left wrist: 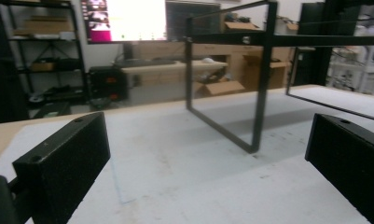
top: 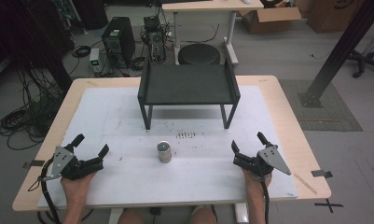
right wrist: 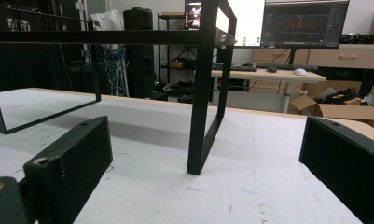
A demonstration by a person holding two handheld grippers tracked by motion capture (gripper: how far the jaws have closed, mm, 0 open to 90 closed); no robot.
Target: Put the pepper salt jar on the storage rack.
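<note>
A small silver can (top: pixel 164 151) stands upright on the white table mat (top: pixel 128 121), near the front middle. Behind it a black metal shelf stand (top: pixel 188 85) rests on its legs. My left gripper (top: pixel 91 144) sits at the front left, open and empty, well to the left of the can. My right gripper (top: pixel 248 140) sits at the front right, also open and empty. In the left gripper view a stand leg (left wrist: pixel 263 84) rises between the jaws, farther off. The right gripper view has another stand leg (right wrist: pixel 202 93) ahead of its jaws.
The wooden table edge (top: pixel 287 107) frames the mat. Small dark marks (top: pixel 185 135) dot the mat in front of the stand. Beyond the table are a computer tower (top: pixel 117 38), floor cables (top: pixel 21 121), a round stool (top: pixel 198 54) and a black post (top: pixel 336 51) at the right.
</note>
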